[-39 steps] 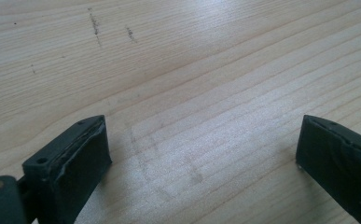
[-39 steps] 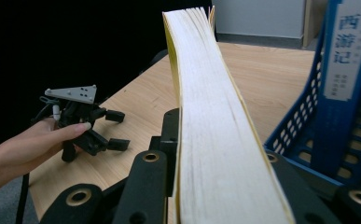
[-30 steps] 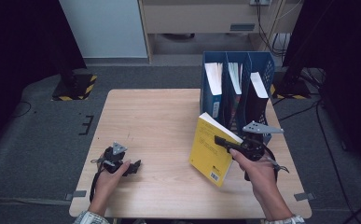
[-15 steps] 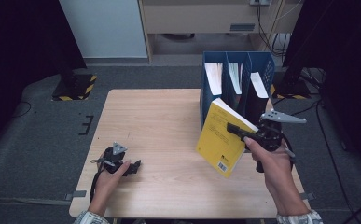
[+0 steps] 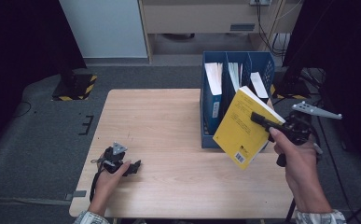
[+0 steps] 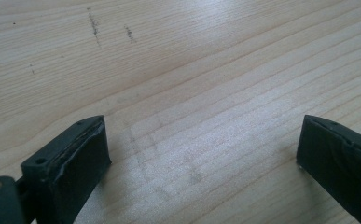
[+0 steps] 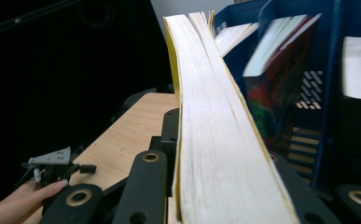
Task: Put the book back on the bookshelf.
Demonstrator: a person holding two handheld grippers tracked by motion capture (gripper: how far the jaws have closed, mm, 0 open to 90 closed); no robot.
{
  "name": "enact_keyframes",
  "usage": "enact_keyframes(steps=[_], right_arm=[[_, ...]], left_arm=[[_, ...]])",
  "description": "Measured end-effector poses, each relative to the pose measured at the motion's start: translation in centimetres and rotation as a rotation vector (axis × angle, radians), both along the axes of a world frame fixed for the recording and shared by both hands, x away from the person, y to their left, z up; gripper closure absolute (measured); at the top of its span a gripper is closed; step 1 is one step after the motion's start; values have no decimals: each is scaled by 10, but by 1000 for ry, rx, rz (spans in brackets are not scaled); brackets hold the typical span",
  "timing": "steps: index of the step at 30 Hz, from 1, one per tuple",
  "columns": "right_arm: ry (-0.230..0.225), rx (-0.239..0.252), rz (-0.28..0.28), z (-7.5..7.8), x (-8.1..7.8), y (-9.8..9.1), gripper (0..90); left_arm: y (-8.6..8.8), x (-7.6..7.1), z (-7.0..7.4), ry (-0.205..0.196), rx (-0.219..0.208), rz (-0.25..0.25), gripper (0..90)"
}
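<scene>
A thick yellow book point(image 5: 241, 130) hangs tilted in the air in front of the blue file rack point(image 5: 238, 59), and my right gripper point(image 5: 258, 118) is shut on its upper right edge. In the right gripper view the book's white page edge point(image 7: 215, 140) runs up between the two black jaws, one finger point(image 7: 169, 135) pressed flat against its left side. The rack's slots hold several upright books point(image 7: 271, 70). My left gripper point(image 5: 132, 167) lies on the wooden table point(image 5: 159, 112) at the near left, held by a hand. Its jaws stand wide apart over bare wood point(image 6: 201, 116), open.
The rack stands on the table's far right part. Dark floor surrounds the table, with a black and yellow striped block point(image 5: 75, 86) at the far left and a pale cabinet point(image 5: 106, 28) behind. Cables point(image 5: 267, 18) hang at the back right.
My right gripper has carried the yellow book up and to the right, closer to the blue rack, and the book now tilts more. The left gripper has stayed where it was.
</scene>
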State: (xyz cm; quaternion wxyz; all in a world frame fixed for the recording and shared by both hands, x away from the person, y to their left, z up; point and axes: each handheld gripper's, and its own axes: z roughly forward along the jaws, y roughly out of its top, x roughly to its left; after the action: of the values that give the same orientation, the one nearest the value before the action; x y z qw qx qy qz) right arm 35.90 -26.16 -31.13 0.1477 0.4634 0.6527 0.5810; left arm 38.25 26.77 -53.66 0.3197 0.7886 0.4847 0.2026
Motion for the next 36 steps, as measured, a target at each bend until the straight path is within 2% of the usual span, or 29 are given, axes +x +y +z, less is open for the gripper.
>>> enact_keyframes(steps=[8,16,24,31,36], right_arm=[[-2,2,-80,5,1,-25,750],[4,-25,-155,10,4,-44,750],[4,-48,-211,18,20,-46,751],[7,-53,-250,22,38,-39,751],[4,-74,-271,24,52,-34,751]], left_arm=[[0,0,0,0,0,-1,17],[0,0,0,0,0,-2,14],[0,0,0,1,0,-2,14],[0,0,0,1,0,-2,13],[0,0,0,0,-2,-1,13]])
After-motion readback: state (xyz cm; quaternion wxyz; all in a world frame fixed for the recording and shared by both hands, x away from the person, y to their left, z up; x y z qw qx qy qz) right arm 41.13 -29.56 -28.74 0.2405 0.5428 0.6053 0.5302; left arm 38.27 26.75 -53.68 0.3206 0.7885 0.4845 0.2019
